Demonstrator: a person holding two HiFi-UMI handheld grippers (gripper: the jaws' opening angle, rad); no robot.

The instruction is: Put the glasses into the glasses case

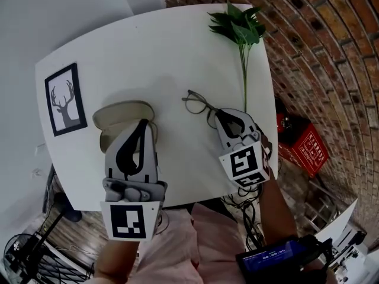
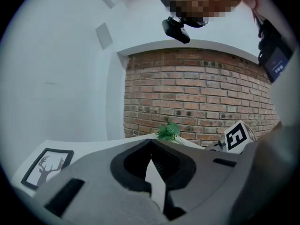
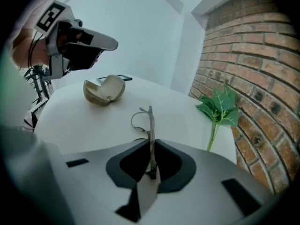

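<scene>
Thin dark-framed glasses (image 1: 198, 105) lie on the round white table (image 1: 166, 40), lenses toward the left. My right gripper (image 1: 220, 112) comes at them from the near side and is shut on one temple arm; in the right gripper view the arm (image 3: 150, 125) runs straight out between the closed tips (image 3: 151, 142). The beige glasses case (image 1: 118, 120) lies open at the left, its lid up (image 3: 104, 90). My left gripper (image 1: 144, 123) hovers over the case's near end, jaws shut on nothing (image 2: 150, 142).
A framed deer picture (image 1: 64, 99) lies at the table's left edge. A green leafy sprig (image 1: 243, 28) lies along the right side, close to the brick wall (image 1: 331, 52). A red box (image 1: 302, 144) stands on the floor below the table's right edge.
</scene>
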